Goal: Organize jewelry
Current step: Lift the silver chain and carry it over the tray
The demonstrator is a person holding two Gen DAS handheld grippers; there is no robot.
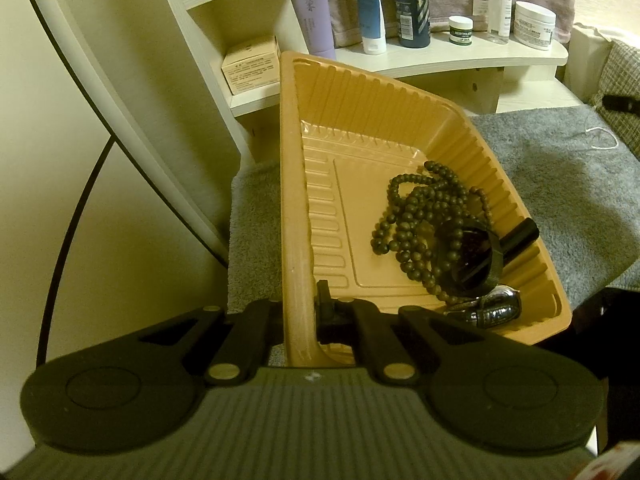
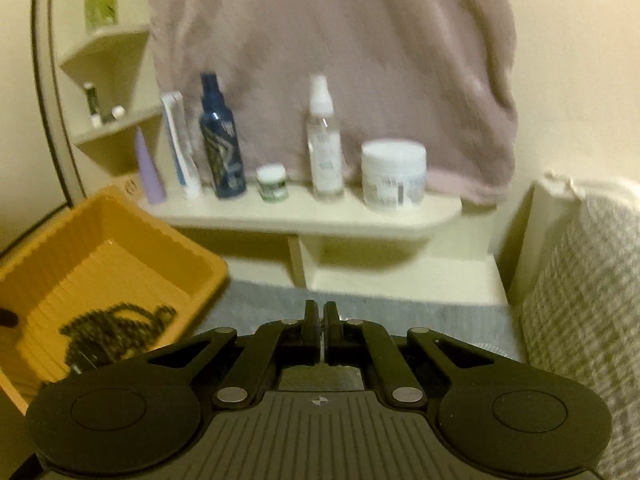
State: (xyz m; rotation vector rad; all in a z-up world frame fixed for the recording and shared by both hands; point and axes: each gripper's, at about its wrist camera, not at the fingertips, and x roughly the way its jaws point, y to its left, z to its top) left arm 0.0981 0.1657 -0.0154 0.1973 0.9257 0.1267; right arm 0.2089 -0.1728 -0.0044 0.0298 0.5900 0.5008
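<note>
An orange ribbed plastic tray rests on a grey towel. My left gripper is shut on the tray's near left rim. Inside the tray lie a string of dark beads, a black ring-shaped piece, a black cylinder and a dark watch. A thin pale chain lies on the towel at the far right. My right gripper hangs shut above the towel, right of the tray. Only a pale sliver shows between its pads; I cannot tell whether it holds anything.
A cream shelf behind the towel carries bottles, tubes and jars, with a pinkish towel hanging behind them. A small box sits on a lower shelf. A checked fabric lies to the right. A curved frame and cable run down the left.
</note>
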